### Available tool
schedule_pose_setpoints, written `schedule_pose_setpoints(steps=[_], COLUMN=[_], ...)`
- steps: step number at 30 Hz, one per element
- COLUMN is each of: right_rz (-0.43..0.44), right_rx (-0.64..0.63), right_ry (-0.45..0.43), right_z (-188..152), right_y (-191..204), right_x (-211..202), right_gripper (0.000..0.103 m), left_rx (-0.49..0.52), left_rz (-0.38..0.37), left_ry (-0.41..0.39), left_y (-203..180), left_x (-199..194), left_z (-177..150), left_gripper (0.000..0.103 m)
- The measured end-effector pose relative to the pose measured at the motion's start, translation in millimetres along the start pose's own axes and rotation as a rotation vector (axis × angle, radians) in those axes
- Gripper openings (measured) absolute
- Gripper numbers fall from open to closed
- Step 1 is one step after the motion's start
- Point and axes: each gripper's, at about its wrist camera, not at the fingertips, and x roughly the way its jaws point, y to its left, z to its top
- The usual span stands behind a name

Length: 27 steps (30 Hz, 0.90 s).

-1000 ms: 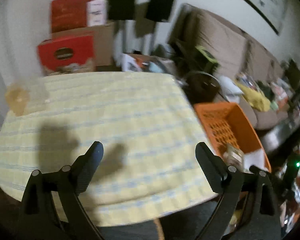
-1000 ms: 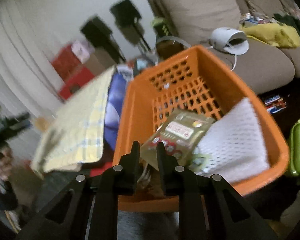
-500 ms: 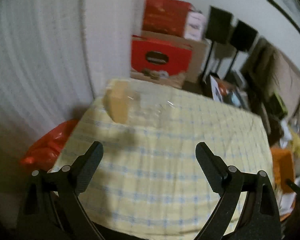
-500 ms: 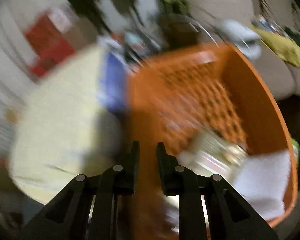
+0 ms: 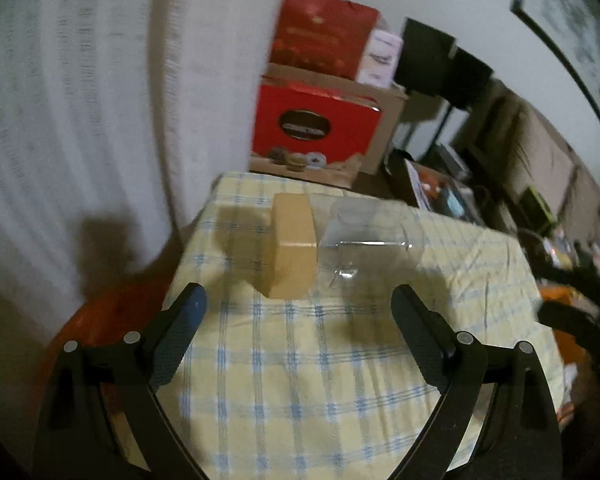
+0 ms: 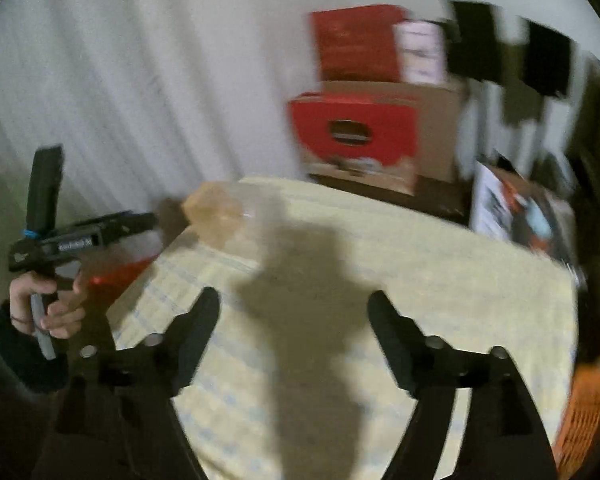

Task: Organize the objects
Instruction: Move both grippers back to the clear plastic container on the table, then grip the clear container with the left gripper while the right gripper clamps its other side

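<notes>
A tan box (image 5: 292,252) stands near the far left corner of the table, which is covered with a yellow checked cloth (image 5: 300,380). A clear plastic container (image 5: 372,236) sits right beside the box. My left gripper (image 5: 298,297) is open just short of both, with nothing between its fingers. In the right wrist view, my right gripper (image 6: 294,299) hovers over the cloth (image 6: 440,280). Its jaws are opening and nothing is between them. The tan box (image 6: 212,205) shows blurred at the far left corner there. A hand (image 6: 44,304) holds the left gripper tool at the left edge.
Red boxes (image 5: 316,128) and a cardboard carton are stacked behind the table against the white curtain. An orange bag (image 5: 112,312) lies on the floor left of the table. The orange basket (image 6: 592,408) stands at the table's right side. A cluttered sofa is at the far right.
My left gripper swung left across the table toward the tan box. My right gripper left the orange basket and the packet in it, swung over the table and went from shut to open.
</notes>
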Motion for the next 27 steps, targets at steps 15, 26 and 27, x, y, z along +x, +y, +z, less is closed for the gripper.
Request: schedule_pose_setpoints(steps=[15, 26, 27], right_rz=[-0.003, 0.001, 0.001], right_rx=[-0.116, -0.124, -0.124], right_ry=[0.04, 0.03, 0.026], right_z=[30.7, 37.7, 37.7], right_y=[32.2, 40.7, 40.4], right_x=[120.7, 138.2, 136.6], right_gripper=[0.075, 0.057, 0.057], left_rx=[0.029, 0.082, 0.084], left_rz=[-0.306, -0.216, -0.209], left_ry=[0.032, 0.017, 0.014], left_y=[3.7, -14.7, -15.8], left_x=[50.5, 50.1, 46.5], left_z=[25.5, 29.8, 29.1], left_gripper=[0.093, 0.093, 0.093])
